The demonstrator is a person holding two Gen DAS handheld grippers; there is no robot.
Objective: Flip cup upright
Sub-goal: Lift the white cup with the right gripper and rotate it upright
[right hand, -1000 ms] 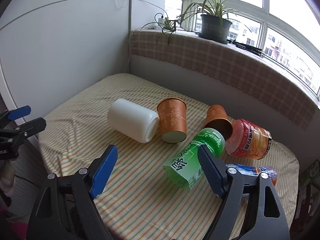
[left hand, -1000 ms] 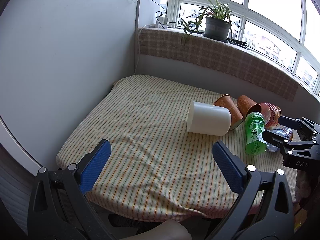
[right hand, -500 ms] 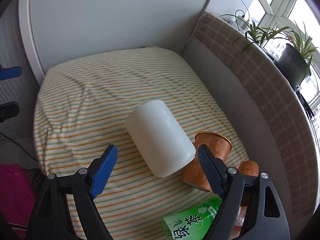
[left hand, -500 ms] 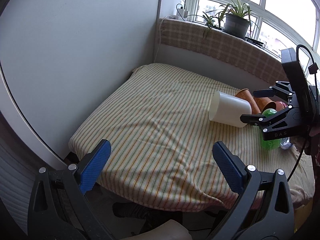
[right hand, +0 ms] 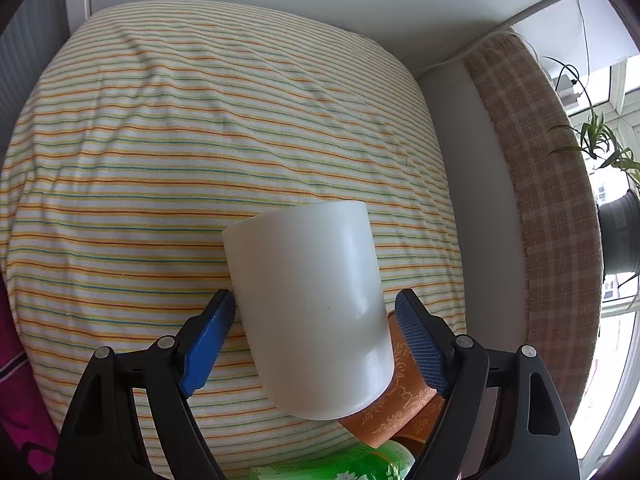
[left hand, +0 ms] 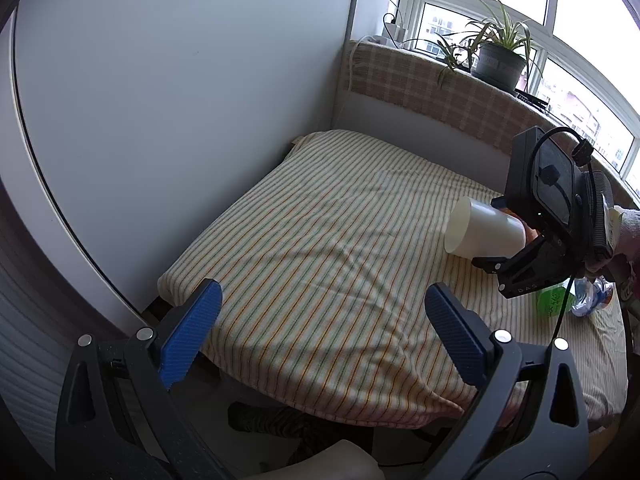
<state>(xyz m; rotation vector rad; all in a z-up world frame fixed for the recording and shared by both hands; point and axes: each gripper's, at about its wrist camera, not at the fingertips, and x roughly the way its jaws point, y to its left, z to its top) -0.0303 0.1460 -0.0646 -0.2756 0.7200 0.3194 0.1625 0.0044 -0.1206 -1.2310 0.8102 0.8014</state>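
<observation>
On the striped tablecloth (right hand: 160, 160) the white cup (right hand: 312, 308) lies on its side, long axis level, mouth facing away from the orange cup (right hand: 396, 412) touching its base. The right gripper (right hand: 316, 320) straddles it, jaws apart, one pad touching. The left gripper (left hand: 320, 320) gapes wide, well apart.

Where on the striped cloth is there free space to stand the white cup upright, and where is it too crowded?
The striped cloth lies bare between the white wall panel, its near edge and the white cup, which the right gripper straddles. It is crowded behind the cup: the orange cup touches it, and the green bottle lies beside.
</observation>
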